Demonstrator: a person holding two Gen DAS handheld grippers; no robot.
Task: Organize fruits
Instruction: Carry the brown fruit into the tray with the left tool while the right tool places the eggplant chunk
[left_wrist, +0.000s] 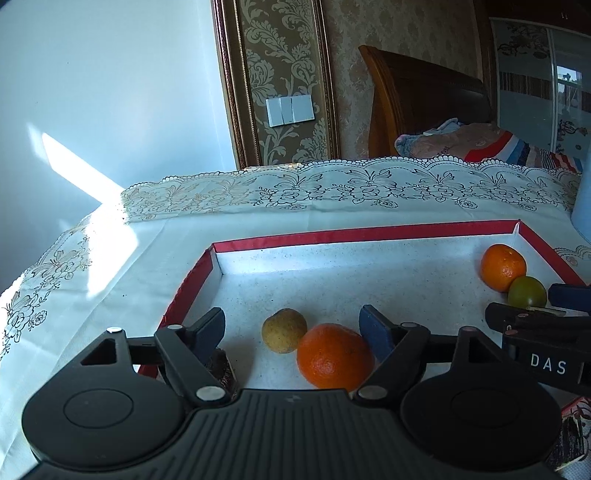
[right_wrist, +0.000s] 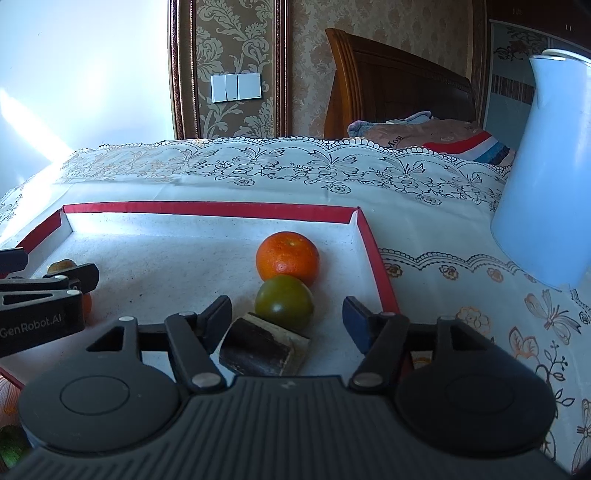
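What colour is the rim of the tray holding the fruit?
Red, around a white inside. The tray rim shows best in the right wrist view.

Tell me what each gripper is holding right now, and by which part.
Nothing is held. The left gripper stands open around an orange lying in the tray; the right gripper stands open around a dark brown piece.

- Tray (left_wrist: 354, 234): red rim, white speckled floor.
- Two oranges (left_wrist: 334, 356) (right_wrist: 287, 256): bright orange.
- Small fruit (left_wrist: 283, 330): dull yellow.
- Tomato (right_wrist: 283, 301): green.
- Cloth (right_wrist: 332, 173): white, black floral lace.
- Jug (right_wrist: 550, 184): pale blue.
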